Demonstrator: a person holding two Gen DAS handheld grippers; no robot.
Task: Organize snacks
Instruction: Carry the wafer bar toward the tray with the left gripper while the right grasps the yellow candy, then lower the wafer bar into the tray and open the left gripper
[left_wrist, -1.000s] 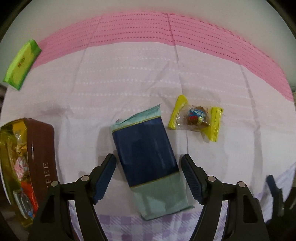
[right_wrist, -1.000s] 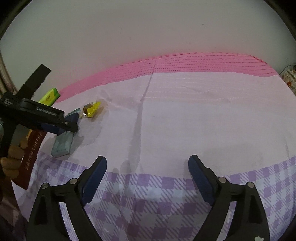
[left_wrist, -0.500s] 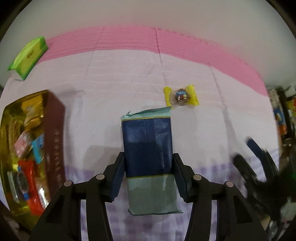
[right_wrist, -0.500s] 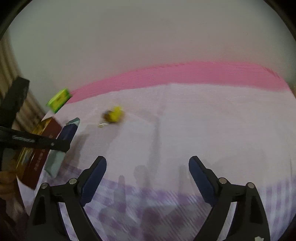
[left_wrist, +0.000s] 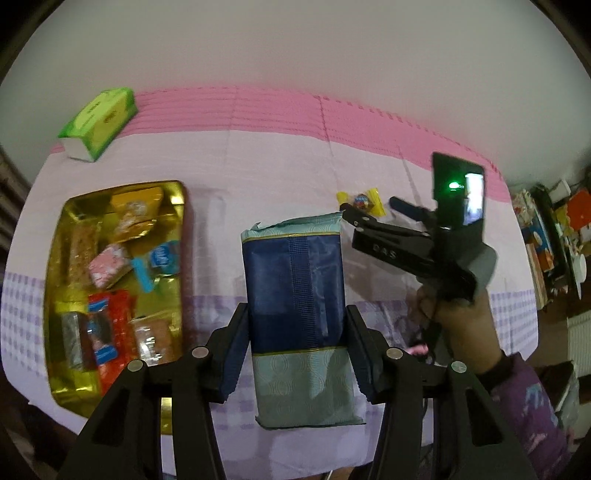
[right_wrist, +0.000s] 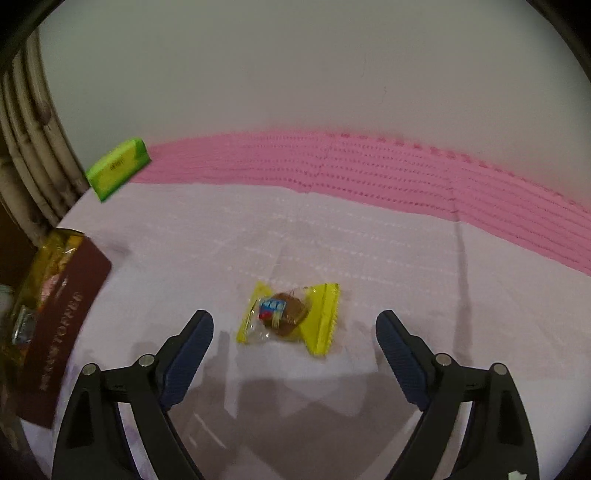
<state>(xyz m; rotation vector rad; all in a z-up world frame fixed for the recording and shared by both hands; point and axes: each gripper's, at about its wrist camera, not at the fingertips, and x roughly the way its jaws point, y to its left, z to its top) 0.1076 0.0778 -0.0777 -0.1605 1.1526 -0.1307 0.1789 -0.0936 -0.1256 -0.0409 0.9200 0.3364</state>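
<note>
wall (right_wrist: 295, 74): plain white | radiator (right_wrist: 26, 147): left | shelves (left_wrist: 546, 236): cluttered, right

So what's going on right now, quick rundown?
Left gripper shut on blue packet, lifted beside the tin. Right gripper closing, nothing pinched yet, candy just ahead of its fingers. Nothing in the way.

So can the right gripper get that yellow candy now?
Probably yes. The yellow-wrapped candy lies alone on the tablecloth, just ahead of the right gripper, whose closing jaws stand on either side of it without touching it. Nothing blocks the way.
</note>
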